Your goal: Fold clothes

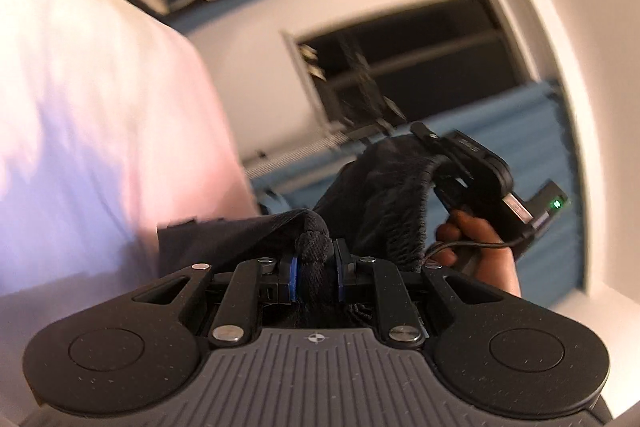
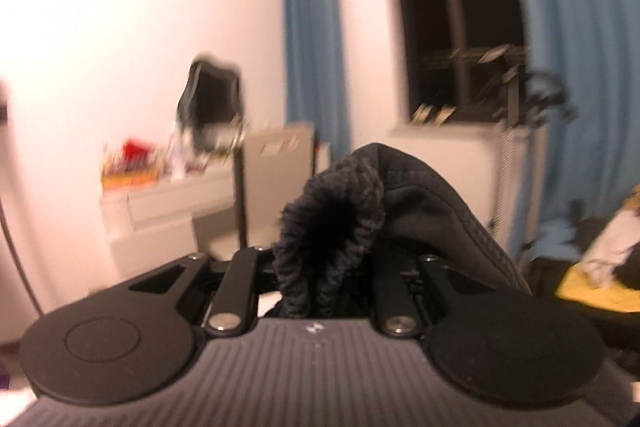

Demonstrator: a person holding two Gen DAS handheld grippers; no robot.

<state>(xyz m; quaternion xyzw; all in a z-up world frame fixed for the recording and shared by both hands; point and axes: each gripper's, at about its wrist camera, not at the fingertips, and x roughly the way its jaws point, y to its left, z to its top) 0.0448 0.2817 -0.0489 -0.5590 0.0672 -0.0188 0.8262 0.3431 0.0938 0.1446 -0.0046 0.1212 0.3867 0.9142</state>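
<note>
A black garment with a ribbed knit hem (image 1: 380, 195) hangs in the air between both grippers. My left gripper (image 1: 315, 269) is shut on a bunched ribbed edge, its blue pads (image 1: 293, 277) pressing the cloth from both sides. In the left wrist view the right gripper (image 1: 444, 167) shows beyond, held by a hand (image 1: 476, 247), clamping the other end of the same hem. In the right wrist view my right gripper (image 2: 320, 279) is shut on the ribbed black hem (image 2: 332, 227), which bulges up and covers its fingertips. The cloth drapes off to the right.
A white wall and blue curtains (image 2: 312, 35) frame a dark window (image 2: 456, 27). A white desk (image 2: 168, 203) with clutter stands at the left, and a heap of yellow and white clothes (image 2: 600, 267) lies at the right. A person's pale sleeve (image 1: 92, 131) fills the left.
</note>
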